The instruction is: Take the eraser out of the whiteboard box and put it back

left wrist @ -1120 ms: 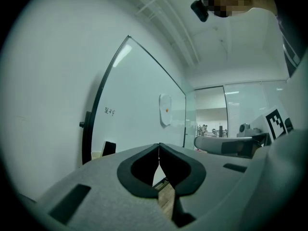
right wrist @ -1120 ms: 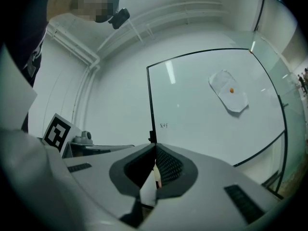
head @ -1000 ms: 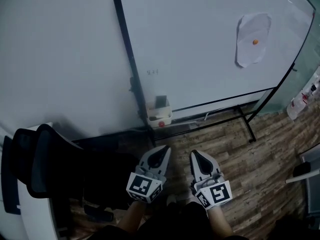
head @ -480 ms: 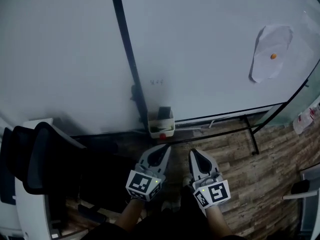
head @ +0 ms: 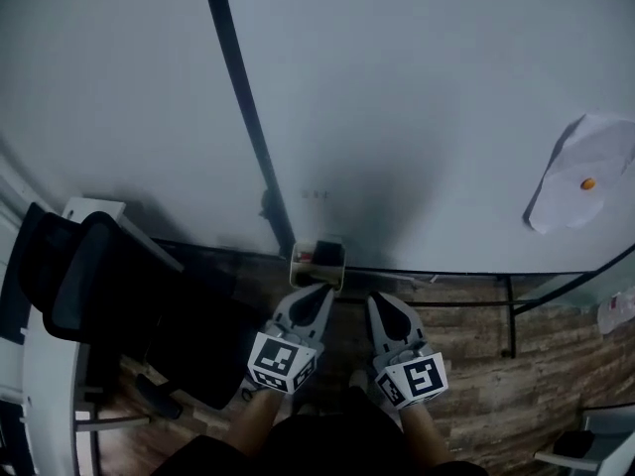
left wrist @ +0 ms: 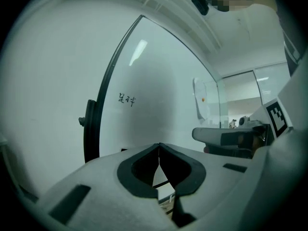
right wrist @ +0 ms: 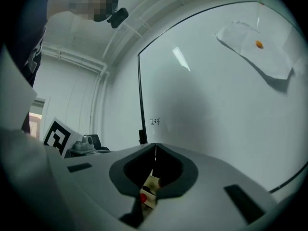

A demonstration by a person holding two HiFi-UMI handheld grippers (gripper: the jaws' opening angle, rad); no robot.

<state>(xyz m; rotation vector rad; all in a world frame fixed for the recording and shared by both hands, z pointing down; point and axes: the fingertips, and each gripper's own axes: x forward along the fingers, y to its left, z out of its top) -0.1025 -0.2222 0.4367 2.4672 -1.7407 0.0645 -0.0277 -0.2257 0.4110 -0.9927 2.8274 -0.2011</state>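
Note:
A small white box [head: 316, 263] hangs at the whiteboard's [head: 427, 117] lower left corner, by the black frame post [head: 248, 127]. A dark eraser [head: 327, 253] stands in it. Both grippers point level at the board, side by side, just short of the box. My left gripper [head: 321, 290] is shut with nothing in it, and its tips meet in the left gripper view [left wrist: 159, 146]. My right gripper [head: 376, 298] is likewise shut and empty [right wrist: 155, 146]. Below its shut jaws the box [right wrist: 147, 195] with a red dot shows.
A black office chair [head: 99, 291] stands at the left, close to the left arm. A sheet of paper [head: 585, 181] is pinned to the board at the right by an orange magnet. The board's stand leg [head: 511, 315] rests on the wooden floor [head: 476, 385].
Both grippers and the head have come closer to the whiteboard. The box, which lay well ahead, now sits just beyond the fingertips. Both jaws stayed shut.

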